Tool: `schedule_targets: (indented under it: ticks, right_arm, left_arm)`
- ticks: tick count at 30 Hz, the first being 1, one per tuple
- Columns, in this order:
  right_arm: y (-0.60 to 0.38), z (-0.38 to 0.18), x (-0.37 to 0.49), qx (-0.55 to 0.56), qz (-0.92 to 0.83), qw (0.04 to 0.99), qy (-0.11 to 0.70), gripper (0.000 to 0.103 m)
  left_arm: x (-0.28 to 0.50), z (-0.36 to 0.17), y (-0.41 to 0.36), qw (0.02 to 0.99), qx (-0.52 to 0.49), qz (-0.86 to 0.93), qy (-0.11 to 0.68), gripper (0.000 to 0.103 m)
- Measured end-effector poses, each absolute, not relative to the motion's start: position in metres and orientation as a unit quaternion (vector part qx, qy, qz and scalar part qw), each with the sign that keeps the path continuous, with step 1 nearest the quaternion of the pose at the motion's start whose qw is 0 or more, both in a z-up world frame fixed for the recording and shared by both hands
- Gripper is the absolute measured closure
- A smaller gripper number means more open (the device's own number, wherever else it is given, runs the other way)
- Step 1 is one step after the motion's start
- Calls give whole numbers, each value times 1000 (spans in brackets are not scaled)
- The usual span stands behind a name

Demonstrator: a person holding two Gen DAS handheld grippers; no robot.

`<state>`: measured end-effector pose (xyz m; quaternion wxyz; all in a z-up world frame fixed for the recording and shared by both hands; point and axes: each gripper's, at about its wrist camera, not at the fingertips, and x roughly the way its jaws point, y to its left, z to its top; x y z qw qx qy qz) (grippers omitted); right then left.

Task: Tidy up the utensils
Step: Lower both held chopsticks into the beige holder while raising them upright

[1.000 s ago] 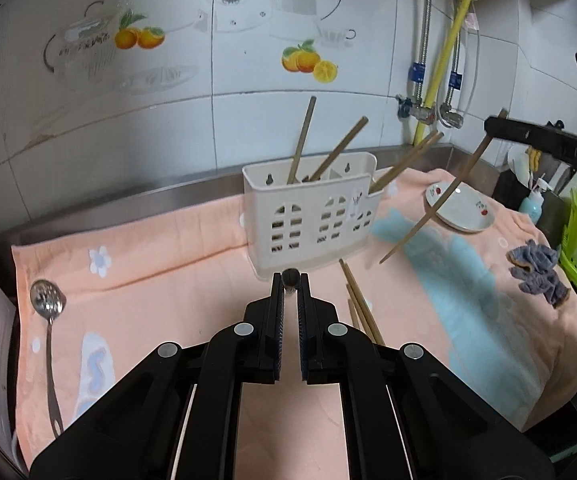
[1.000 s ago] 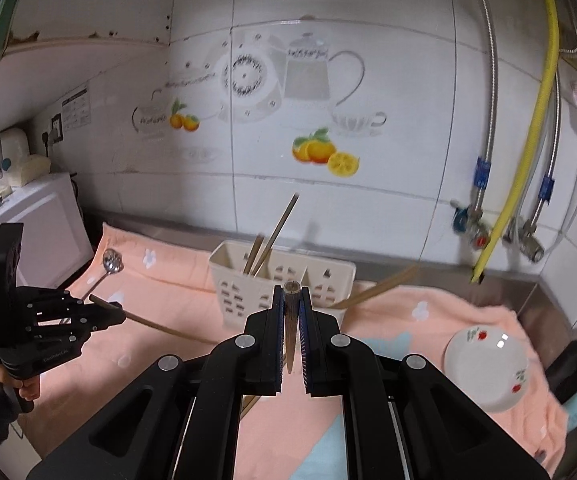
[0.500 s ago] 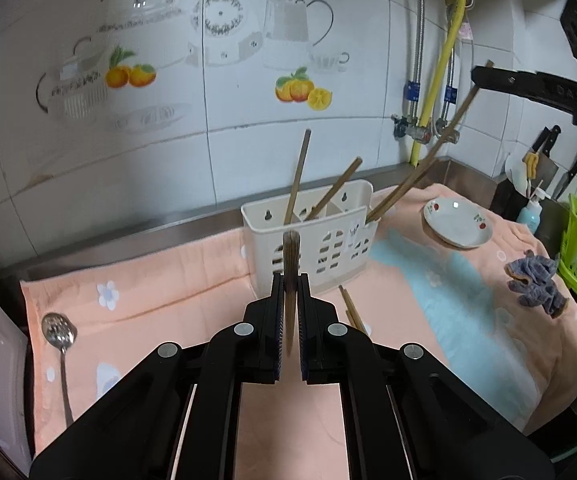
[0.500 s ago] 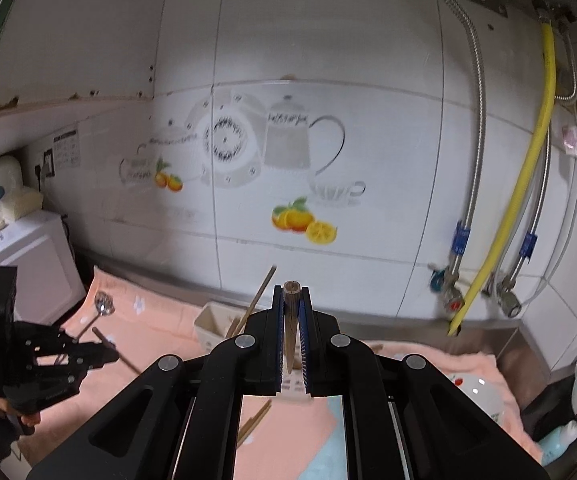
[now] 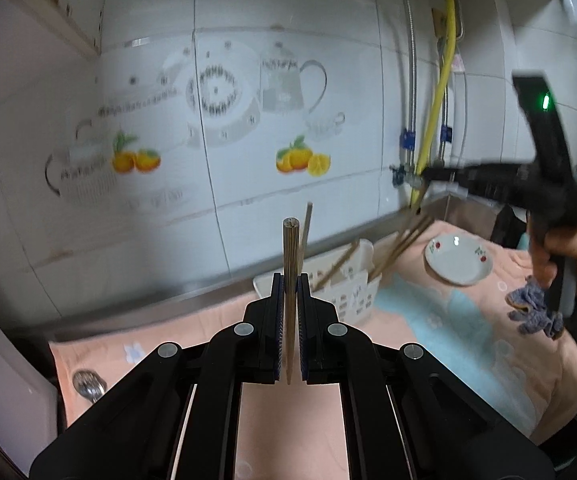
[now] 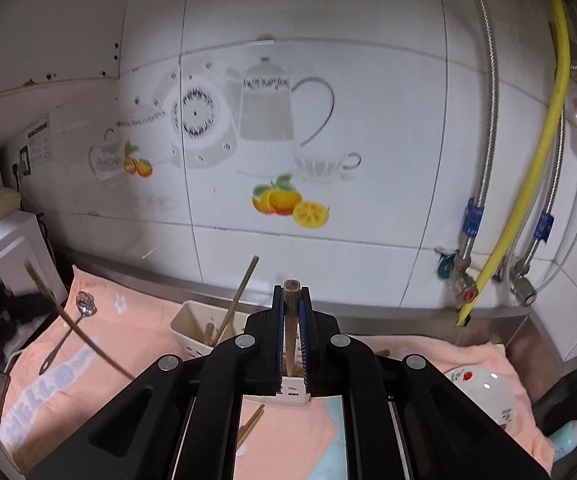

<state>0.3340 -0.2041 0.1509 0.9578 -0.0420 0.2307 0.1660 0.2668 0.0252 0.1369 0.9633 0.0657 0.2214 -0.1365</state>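
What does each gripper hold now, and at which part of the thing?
The left gripper and the right gripper each clamp one wooden chopstick along its length; the blunt end protrudes forward, the thin tip points back.

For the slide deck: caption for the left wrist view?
Left gripper shut on a chopstick, above the white utensil caddy.

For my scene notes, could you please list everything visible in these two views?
Caddy: one, white, on the towel by the wall.
Chopsticks: several, wooden, standing in the caddy.
Loose chopstick: wooden, on the towel before the caddy.
Slotted spoon: one, metal, far left.
Plate: one, white, right.
Rag: one, grey-blue, right edge.
Towel: one, peach and blue, covering the counter.
Left tool: black, shut on a chopstick.
Right tool: black, shut on a chopstick.
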Motion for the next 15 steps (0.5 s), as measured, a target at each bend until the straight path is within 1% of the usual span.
schedule_targets:
  ticks: [7, 15]
  right_arm:
    - [-201, 138, 347, -40, 167, 954, 247, 96]
    - [-201, 130, 352, -46, 167, 952, 254, 96]
  left_arm:
    - [272, 184, 12, 972, 81, -137, 175, 98]
    - [290, 208, 2, 977, 73, -138, 146, 98]
